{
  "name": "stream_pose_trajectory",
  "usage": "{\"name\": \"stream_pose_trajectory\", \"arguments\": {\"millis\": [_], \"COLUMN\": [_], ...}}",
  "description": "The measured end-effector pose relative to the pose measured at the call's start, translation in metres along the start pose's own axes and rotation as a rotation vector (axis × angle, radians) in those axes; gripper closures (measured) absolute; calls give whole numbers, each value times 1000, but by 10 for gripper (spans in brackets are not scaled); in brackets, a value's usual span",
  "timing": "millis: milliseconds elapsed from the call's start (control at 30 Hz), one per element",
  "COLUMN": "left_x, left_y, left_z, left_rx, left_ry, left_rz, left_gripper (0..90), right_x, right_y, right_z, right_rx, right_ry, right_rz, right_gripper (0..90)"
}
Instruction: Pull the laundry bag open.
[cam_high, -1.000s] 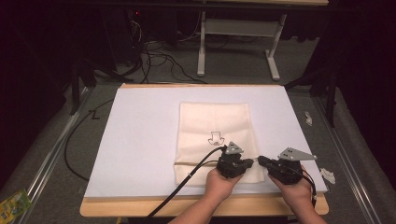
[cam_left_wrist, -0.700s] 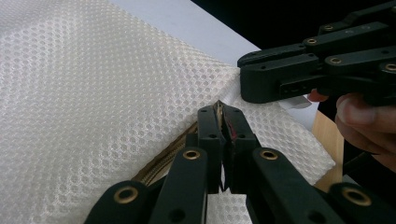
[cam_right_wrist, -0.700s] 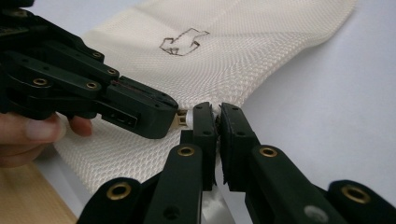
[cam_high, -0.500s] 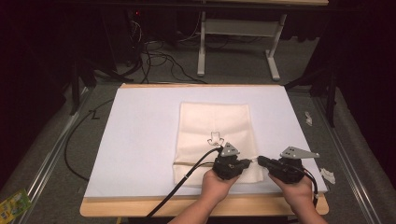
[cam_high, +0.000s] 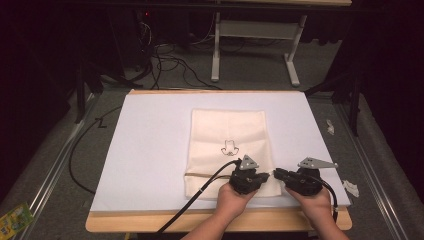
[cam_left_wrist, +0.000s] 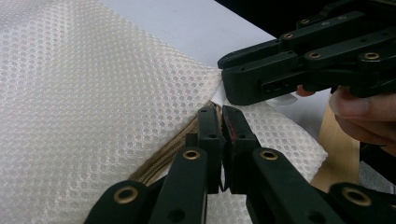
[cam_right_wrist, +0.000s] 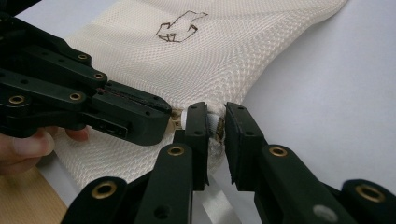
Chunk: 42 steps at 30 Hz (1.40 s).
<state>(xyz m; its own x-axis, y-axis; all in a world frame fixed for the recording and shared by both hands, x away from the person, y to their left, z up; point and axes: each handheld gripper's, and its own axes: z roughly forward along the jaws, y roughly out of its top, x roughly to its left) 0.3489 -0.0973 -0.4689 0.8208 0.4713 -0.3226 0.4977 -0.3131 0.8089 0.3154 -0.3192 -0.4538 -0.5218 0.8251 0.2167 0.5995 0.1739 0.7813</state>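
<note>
A cream mesh bag (cam_high: 227, 131) lies flat on the white sheet (cam_high: 150, 145), with a small dark drawing (cam_high: 229, 147) on it. A tan zipper (cam_left_wrist: 163, 158) runs across its near end. My left gripper (cam_left_wrist: 223, 117) is shut at the right end of the zipper, apparently on the pull, which the jaws hide. Just beyond it my right gripper (cam_right_wrist: 216, 122) is shut on the bag's edge, where a white tab (cam_right_wrist: 213, 122) shows between the jaws. In the high view the left gripper (cam_high: 265, 178) and right gripper (cam_high: 276, 174) meet tip to tip at the bag's near right corner.
The wooden table edge (cam_high: 200, 220) runs just behind both hands. A black cable (cam_high: 200, 192) trails from the left gripper across the sheet and off the front. Small white scraps (cam_high: 351, 188) lie on the floor to the right.
Almost nothing differs. Both grippers stay at the bag's near right corner; the left hand has shifted only slightly.
</note>
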Motion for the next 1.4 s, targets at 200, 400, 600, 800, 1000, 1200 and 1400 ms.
{"name": "stream_pose_trajectory", "arguments": {"millis": [200,400,600,800,1000,1200,1400], "left_x": [0,2,4,2,36,56,102], "left_y": [-1,-1,1,2,-17,-22,-51], "left_z": [-1,0,-2,-5,-27,-66,-147], "left_rx": [6,18,9,-1,10,67,83], "left_ry": [-3,-3,-2,2,48,156,197], "left_rz": [16,15,-16,-6,-128,-92,-206], "left_gripper": [876,876,877,879,880,878,877], "right_x": [-1,3,12,14,-17,-21,-44], "right_y": [-1,1,5,7,3,1,-7], "right_z": [2,1,-1,-5,-30,-30,-46], "right_rx": [-3,0,-3,-18,-97,-80,-103], "right_ry": [22,14,-49,-62,-128,-155,-165], "right_rz": [-3,-39,-82,-61,51,23,86], "right_gripper": [759,853,873,878,880,878,874]}}
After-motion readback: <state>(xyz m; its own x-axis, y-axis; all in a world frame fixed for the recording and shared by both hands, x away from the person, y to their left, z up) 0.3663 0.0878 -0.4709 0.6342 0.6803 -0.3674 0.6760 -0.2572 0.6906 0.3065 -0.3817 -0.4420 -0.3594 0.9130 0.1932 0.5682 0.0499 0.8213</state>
